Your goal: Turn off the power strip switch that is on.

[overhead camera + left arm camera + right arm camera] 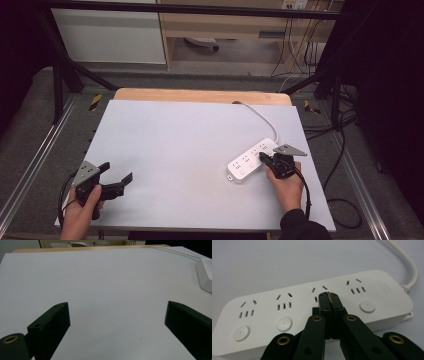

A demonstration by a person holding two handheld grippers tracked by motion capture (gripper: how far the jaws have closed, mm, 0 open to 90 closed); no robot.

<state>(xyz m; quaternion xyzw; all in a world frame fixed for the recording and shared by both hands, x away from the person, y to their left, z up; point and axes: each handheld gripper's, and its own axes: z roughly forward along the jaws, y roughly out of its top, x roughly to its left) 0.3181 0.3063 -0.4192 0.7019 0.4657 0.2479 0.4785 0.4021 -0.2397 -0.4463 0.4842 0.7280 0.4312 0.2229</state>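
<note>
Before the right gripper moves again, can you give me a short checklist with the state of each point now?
1. Right gripper shut: ok, its jaws meet with no gap.
2. Its tips over the power strip, at the third socket group from the free end: ok.
3. Tips pressing that group's round button: cannot tell, the jaws hide it.
4. Nothing plugged into the strip: ok, the visible slots are free.
5. Strip's cable free, running off the table's far edge: ok.
6. Left gripper open and well apart from the strip: ok.

We see even, soft overhead light on the white table [190,145], dim dark surroundings, faint shadows, slight softness.
</note>
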